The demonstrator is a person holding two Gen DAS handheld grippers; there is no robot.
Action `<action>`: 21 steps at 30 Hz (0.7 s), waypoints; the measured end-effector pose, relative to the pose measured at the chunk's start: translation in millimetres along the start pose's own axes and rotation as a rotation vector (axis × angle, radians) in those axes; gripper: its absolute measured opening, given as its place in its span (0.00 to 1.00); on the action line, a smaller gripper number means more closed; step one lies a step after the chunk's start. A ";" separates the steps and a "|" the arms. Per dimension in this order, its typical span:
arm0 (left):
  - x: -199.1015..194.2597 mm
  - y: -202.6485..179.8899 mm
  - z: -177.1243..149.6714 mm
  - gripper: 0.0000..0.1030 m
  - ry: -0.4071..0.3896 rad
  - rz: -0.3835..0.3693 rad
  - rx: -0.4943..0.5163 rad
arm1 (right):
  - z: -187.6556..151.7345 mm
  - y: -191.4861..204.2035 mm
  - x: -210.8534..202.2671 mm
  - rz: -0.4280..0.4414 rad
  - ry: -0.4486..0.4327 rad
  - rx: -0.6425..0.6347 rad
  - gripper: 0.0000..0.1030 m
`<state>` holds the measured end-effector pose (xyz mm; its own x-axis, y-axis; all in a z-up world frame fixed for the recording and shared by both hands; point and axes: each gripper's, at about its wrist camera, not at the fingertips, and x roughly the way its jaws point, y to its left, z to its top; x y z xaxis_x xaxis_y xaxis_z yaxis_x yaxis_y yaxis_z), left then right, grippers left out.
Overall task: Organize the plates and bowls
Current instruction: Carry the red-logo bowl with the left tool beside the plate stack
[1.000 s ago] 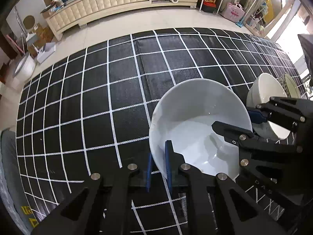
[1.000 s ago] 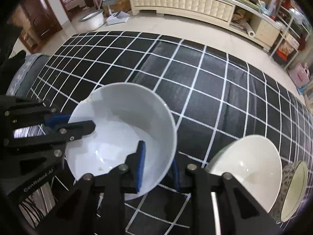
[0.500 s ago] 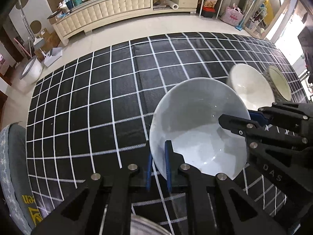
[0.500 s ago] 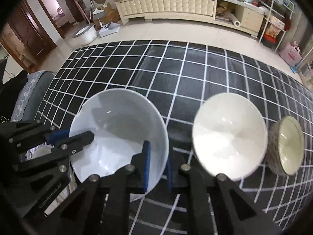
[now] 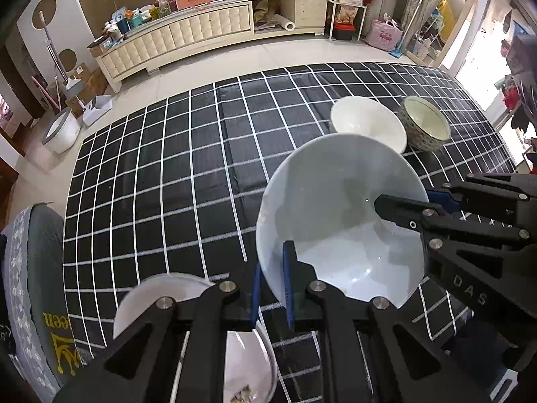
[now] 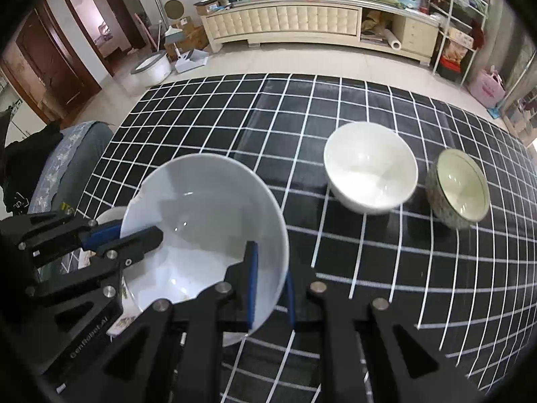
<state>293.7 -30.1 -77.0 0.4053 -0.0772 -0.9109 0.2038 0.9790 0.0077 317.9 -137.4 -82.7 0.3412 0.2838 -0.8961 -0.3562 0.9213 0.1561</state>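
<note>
I have lifted the big white bowl point(image 5: 339, 215) higher since a second ago, off the checked cloth point(image 5: 188, 174). My left gripper point(image 5: 272, 285) and right gripper point(image 6: 270, 285) each pinch its rim, over a plate point(image 5: 167, 294); two smaller bowls point(image 6: 369, 164) sit well apart.

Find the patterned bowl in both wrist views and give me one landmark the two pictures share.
Left wrist view: the patterned bowl is upper right, on the checked cloth, right of the small white bowl.
Right wrist view: the patterned bowl is at the right edge, mid-height.
Shared landmark: the small white bowl immediately to its left.
</note>
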 end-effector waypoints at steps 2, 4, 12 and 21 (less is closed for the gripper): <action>-7.9 -4.3 -8.3 0.10 -0.006 0.005 0.007 | -7.8 2.2 -3.5 0.001 -0.002 0.004 0.18; -12.0 -8.3 -15.8 0.10 -0.011 0.008 0.013 | -15.2 3.6 -6.3 0.002 -0.003 0.009 0.18; -13.1 -23.9 -54.9 0.10 -0.005 -0.003 0.023 | -51.6 1.8 -2.6 0.006 0.031 0.040 0.18; 11.4 -31.1 -82.3 0.10 0.040 -0.004 0.013 | -81.6 2.4 19.9 0.008 0.088 0.069 0.18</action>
<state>218.6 -45.8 -121.6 0.3684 -0.0737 -0.9268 0.2170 0.9761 0.0086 252.8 -151.3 -134.0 0.2601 0.2700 -0.9270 -0.2968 0.9360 0.1893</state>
